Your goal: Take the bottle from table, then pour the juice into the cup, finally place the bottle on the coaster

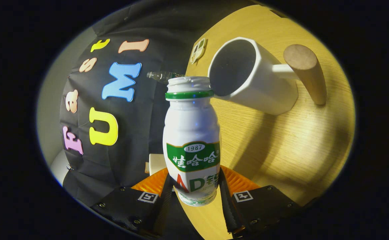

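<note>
Tongs (194,200) clamped on the bottle (192,140), both fingers (162,203) pressed against its lower sides.

The bottle — white, green band at the neck, green label, open at the top — is held between the fingers with its mouth right at the rim of the cup (248,76). The cup is white with a dark inside and a wooden handle (306,71), and it rests on the wooden bench (301,146). An orange coaster (238,181) shows behind the bottle's base — just ahead of the fingers.
</note>
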`<control>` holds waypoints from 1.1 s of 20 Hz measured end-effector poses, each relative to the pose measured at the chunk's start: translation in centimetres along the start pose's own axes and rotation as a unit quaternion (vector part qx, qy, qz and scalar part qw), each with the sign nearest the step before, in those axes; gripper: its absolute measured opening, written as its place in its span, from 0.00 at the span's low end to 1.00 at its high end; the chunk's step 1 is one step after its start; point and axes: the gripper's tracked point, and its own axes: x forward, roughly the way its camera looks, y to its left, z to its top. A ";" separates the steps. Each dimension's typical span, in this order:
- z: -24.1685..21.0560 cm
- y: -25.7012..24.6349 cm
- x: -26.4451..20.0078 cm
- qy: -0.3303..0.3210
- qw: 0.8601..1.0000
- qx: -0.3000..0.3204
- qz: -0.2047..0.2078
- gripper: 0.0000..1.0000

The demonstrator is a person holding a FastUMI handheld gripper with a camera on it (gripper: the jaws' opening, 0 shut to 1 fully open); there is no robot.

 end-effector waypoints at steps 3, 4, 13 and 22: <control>-0.1 0.4 -0.1 0.004 1.000 0.024 -0.003 0.67; -0.4 0.4 -0.1 0.009 1.000 0.027 -0.005 0.67; -0.9 0.8 -0.6 0.038 0.997 0.065 -0.014 0.67; -0.5 1.6 -1.4 0.062 0.991 0.112 -0.031 0.67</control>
